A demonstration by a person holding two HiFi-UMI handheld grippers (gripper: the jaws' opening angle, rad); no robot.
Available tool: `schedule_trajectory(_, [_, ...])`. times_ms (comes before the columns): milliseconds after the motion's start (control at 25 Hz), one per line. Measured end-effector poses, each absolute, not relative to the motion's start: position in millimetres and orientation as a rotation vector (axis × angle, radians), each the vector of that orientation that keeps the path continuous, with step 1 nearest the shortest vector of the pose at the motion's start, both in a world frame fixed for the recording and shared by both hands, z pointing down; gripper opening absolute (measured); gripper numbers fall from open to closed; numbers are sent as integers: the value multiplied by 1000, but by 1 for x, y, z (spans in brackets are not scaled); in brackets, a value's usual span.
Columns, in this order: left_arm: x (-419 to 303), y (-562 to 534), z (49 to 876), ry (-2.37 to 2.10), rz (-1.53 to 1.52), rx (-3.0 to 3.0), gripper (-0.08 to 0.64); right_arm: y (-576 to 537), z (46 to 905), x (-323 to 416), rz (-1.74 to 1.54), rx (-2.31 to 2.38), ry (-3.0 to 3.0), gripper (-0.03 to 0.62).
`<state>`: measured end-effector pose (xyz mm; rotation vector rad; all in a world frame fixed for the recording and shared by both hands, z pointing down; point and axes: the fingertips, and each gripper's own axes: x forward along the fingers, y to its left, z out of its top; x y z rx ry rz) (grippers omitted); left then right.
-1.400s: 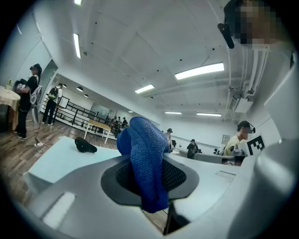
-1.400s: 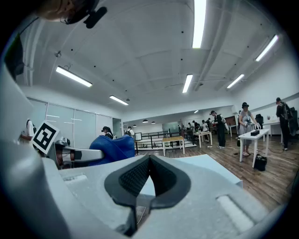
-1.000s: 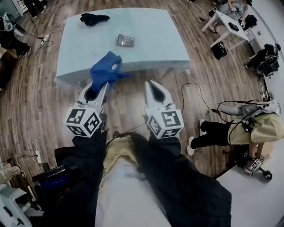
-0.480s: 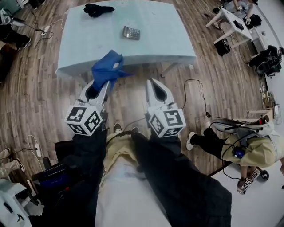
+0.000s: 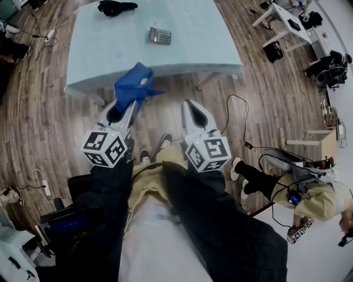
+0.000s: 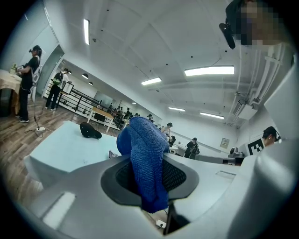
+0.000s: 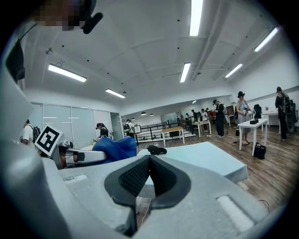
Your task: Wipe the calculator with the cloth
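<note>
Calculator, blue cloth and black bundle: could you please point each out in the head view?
calculator [image 5: 160,36], head view, keypad centre.
blue cloth [image 5: 132,85], head view, middle of bunched fabric.
black bundle [image 5: 113,7], head view, its middle.

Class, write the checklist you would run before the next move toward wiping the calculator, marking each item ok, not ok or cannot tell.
1. Cloth gripped: ok. The left gripper has its jaws shut on the blue cloth.
2. Right gripper free: ok. Jaws together, nothing between them.
3. Calculator in sight: ok. It lies on the table.
4. Cloth at calculator: not ok. Both grippers hang over the floor, short of the table.
5. Black object out of the way: ok. It lies at the far corner.
6. Dirt on calculator: cannot tell, too small.
</note>
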<state>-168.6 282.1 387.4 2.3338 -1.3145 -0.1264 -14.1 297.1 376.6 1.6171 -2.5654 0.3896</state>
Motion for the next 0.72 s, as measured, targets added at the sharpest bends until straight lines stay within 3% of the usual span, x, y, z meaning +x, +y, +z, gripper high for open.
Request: schedule_trajectory(720, [-158, 157, 353, -1481, -99, 2375, 92, 147, 357, -1, 375, 1504, -2748, -3])
